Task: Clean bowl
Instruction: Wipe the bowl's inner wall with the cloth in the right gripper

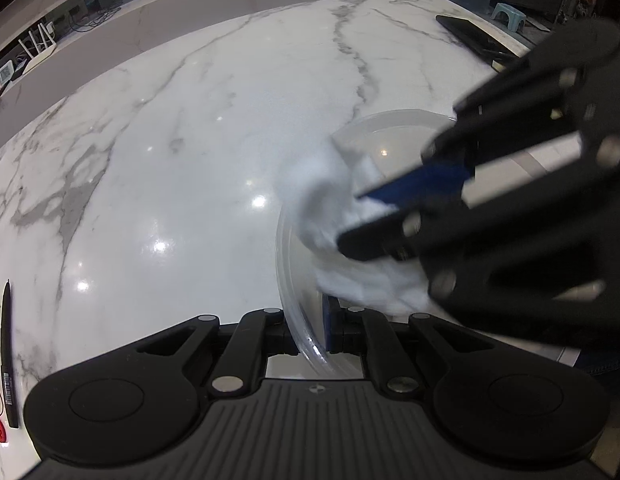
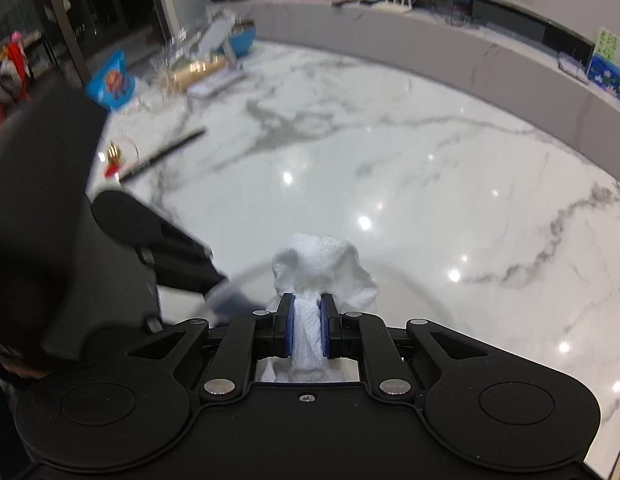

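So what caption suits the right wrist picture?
Right gripper clamps a white paper towel over a clear bowl on marble.

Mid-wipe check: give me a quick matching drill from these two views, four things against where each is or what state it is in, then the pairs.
Things:
1. left hand-held gripper
2. right hand-held gripper
3. clear bowl
4. black pen

States or places:
A. lying on the marble at the far left of the left wrist view
B. shut on the white paper towel
C. shut on the bowl's rim
D. tilted up off the table, towel inside it

Pairs: 1-C, 2-B, 3-D, 4-A
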### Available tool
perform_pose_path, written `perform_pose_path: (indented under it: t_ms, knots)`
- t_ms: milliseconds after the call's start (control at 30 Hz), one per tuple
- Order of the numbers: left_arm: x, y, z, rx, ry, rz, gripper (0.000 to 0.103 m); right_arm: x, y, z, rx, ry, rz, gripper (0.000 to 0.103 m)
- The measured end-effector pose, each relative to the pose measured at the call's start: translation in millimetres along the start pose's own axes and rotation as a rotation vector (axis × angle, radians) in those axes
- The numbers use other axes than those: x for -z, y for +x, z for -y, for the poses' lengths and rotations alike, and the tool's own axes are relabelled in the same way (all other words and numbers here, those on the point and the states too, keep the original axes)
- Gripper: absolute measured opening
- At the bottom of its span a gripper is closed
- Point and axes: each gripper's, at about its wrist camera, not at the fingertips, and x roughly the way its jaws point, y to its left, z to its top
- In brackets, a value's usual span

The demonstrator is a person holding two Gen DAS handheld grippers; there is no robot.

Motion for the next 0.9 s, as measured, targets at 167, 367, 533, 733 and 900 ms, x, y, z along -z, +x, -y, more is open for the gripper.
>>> perform_pose_path:
  t_ms: [167, 367, 533, 733, 900]
  knots:
    - [1, -1, 1, 0.0, -0.002, -0.002, 0.008, 6, 8, -3, 0.068, -0.042, -0.025, 0.011]
    - [1, -1, 1, -0.001, -0.002, -0.005, 0.008, 10, 16, 2, 0.067, -0.025, -0.072, 0.011]
    - [2, -1, 1, -0.002, 0.001, -0.007, 0.008, 10, 14, 2, 0.076, -0.021, -0.068, 0.011]
    - [1, -3, 2, -0.002, -0.004, -0.005, 0.008, 8, 10, 5, 0.097, -0.005, -0.04, 0.011]
    - [1, -2, 3, -0.004, -0.002, -0.005, 0.008, 5, 9, 4, 0.076, 0.007, -0.007, 0.011]
